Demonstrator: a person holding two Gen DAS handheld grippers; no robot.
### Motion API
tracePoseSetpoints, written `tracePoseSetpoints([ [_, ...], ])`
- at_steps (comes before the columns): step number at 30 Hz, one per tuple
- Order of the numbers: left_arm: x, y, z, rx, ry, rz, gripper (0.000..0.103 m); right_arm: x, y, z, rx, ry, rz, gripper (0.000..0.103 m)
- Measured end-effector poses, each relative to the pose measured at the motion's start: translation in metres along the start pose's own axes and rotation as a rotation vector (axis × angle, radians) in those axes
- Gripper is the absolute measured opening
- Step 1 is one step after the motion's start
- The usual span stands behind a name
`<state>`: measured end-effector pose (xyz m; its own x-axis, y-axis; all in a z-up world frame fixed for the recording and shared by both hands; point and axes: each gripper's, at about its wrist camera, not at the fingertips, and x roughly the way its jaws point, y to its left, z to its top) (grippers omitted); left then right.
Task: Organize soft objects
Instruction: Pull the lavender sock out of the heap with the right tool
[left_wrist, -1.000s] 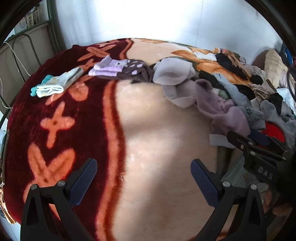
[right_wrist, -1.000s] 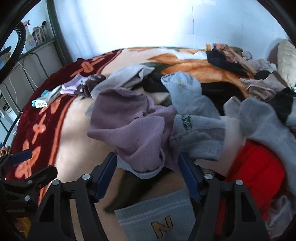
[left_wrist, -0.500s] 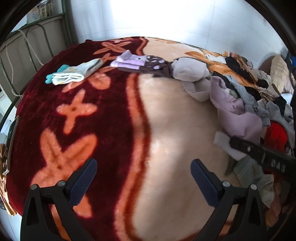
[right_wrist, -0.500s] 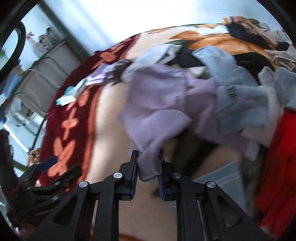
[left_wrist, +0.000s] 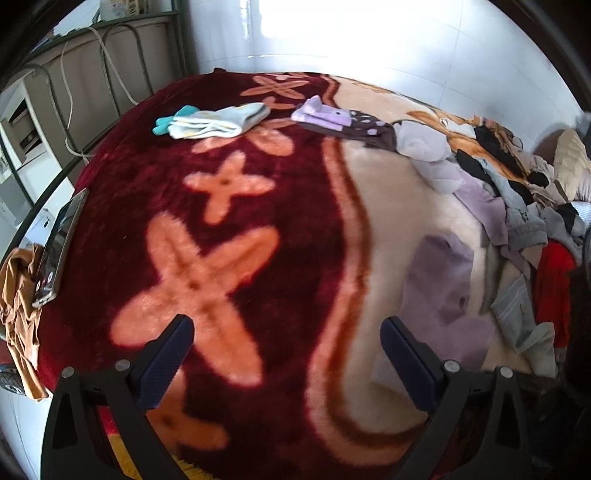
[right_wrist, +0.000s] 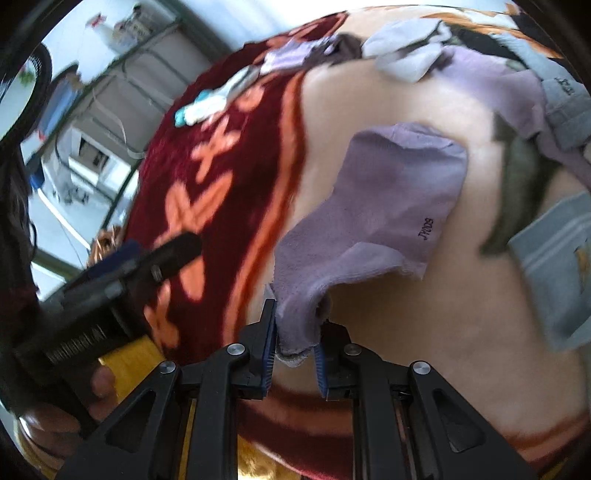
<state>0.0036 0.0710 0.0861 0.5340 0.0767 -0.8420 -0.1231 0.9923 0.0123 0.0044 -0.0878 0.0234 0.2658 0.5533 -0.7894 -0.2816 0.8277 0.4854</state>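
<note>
In the right wrist view the right hand-held gripper (right_wrist: 294, 349) sits at the bottom centre of the frame, its blue pads clamped on the cuff end of a lilac sock (right_wrist: 384, 206); the sock spreads up and to the right from the jaws over the cream part of the blanket (right_wrist: 424, 332), with small dark lettering near its right edge. In the left wrist view the same sock (left_wrist: 439, 280) shows as a blurred lilac patch at the right centre, just above the right finger of the left hand-held gripper (left_wrist: 284, 360), whose jaws are spread wide with nothing between them, above the dark red, orange-flowered part of the blanket (left_wrist: 258, 206). The left tool also appears at the left of the right wrist view (right_wrist: 147, 254), blurred, with a hand (right_wrist: 70, 406) gripping it at the lower left. On the red area in the upper left of the left wrist view lies a folded white pair with teal toes (left_wrist: 214, 120), and just right of it a folded purple and brown dotted pair (left_wrist: 343, 123). A loose heap of socks (left_wrist: 517, 206) in grey, black, lilac and red fills the right edge. A phone (left_wrist: 59, 247) lies at the bed's left edge
</note>
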Motion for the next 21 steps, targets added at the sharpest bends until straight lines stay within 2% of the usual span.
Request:
tracePoseSetpoints([
  [5, -0.001, 0.008, -0.006, -0.009, 0.009, -0.019, 0.102, -0.004, 0.011, -0.017, -0.060, 0.023, -0.050, 0.019],
  [11, 0.002, 0.004, -0.008, -0.005, 0.015, -0.048, 0.102, -0.025, 0.002, -0.035, -0.075, 0.045, -0.091, 0.019],
  [14, 0.005, -0.005, -0.008, 0.010, 0.018, -0.061, 0.102, -0.033, -0.010, -0.042, -0.101, 0.067, -0.194, 0.019],
  [17, 0.009, -0.017, -0.007, 0.032, 0.025, -0.077, 0.102, -0.042, -0.030, -0.049, -0.087, 0.084, -0.245, 0.019],
  [18, 0.010, -0.021, -0.007, 0.039, 0.028, -0.082, 0.102, -0.045, -0.037, -0.051, -0.065, 0.086, -0.249, 0.021],
  [20, 0.012, -0.032, -0.004, 0.059, 0.032, -0.097, 0.102, -0.053, -0.052, -0.053, 0.007, 0.079, -0.252, 0.032],
  [21, 0.012, -0.038, -0.003, 0.071, 0.033, -0.104, 0.102, -0.058, -0.060, -0.052, 0.049, 0.071, -0.248, 0.034],
])
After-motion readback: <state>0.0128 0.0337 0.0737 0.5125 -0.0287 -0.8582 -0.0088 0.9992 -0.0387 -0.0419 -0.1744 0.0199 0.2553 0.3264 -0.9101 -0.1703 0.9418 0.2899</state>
